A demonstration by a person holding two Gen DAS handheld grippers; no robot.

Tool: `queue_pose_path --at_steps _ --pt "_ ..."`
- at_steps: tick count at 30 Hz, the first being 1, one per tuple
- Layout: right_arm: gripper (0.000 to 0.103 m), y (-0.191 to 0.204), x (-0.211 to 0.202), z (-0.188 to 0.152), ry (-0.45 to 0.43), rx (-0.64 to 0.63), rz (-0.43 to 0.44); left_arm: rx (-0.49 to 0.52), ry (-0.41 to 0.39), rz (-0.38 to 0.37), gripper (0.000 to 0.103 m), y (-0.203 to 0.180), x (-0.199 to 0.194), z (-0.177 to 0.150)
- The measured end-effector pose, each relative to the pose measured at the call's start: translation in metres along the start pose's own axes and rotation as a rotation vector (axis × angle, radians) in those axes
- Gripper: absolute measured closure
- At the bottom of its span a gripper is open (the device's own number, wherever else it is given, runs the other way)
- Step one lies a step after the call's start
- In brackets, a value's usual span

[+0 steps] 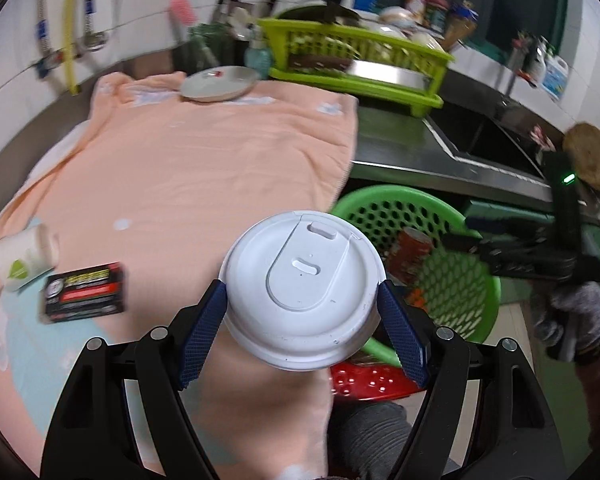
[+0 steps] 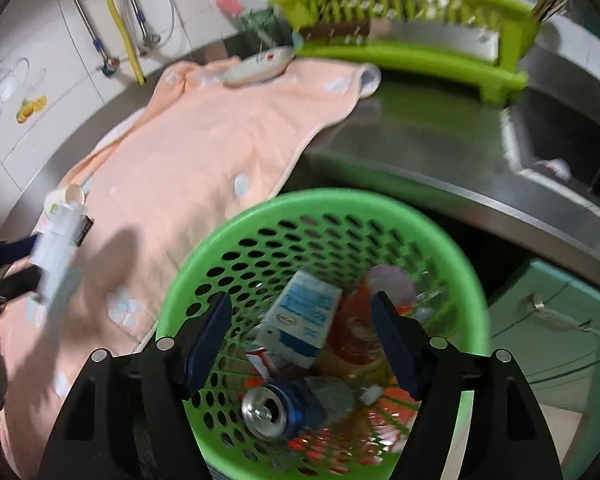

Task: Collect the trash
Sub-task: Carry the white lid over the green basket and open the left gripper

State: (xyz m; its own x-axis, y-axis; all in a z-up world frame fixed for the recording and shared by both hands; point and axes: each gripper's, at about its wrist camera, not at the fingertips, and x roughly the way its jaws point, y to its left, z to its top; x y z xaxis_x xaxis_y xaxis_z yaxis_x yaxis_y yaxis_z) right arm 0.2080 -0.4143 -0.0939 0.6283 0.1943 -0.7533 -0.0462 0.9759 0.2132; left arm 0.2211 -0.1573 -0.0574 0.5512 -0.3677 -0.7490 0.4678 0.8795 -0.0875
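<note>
Several items are already binned in the green basket, over which the right gripper is spread empty, the lidded cup is clamped in the left gripper, and 2 pieces are left on the cloth: a black box and a small cup.

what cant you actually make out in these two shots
- Left wrist view: the cup body below its white lid, hidden by the lid itself in the left claw.
- Left wrist view: print on the black box, blurred.
- Right wrist view: the bottom layer in the green basket, covered by the carton and can.

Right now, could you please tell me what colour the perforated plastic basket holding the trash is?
Bright green; the round perforated plastic basket shows best in the right wrist view.
</note>
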Motion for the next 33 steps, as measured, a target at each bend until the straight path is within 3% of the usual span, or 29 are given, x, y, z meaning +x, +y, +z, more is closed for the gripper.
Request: queue_pose_path --at_steps 7,14,24,33 --pt "0.030 -0.031 -0.049 -0.005 -0.088 0.048 -0.009 0.072 0.072 -0.028 0.028 -0.048 0.052 0.014" --pt "0.029 -0.050 -0.061 -0.019 -0.107 0.076 -0.013 0.103 0.155 -0.049 0.028 -0.084 0.107 0.023" --pt "0.029 -0.068 -0.055 -0.033 -0.091 0.119 -0.014 0.098 0.230 -0.046 0.027 -0.099 0.153 0.023" --pt "0.029 -0.068 -0.051 -0.036 -0.084 0.130 -0.006 0.045 0.243 -0.086 0.026 -0.097 0.165 0.024"
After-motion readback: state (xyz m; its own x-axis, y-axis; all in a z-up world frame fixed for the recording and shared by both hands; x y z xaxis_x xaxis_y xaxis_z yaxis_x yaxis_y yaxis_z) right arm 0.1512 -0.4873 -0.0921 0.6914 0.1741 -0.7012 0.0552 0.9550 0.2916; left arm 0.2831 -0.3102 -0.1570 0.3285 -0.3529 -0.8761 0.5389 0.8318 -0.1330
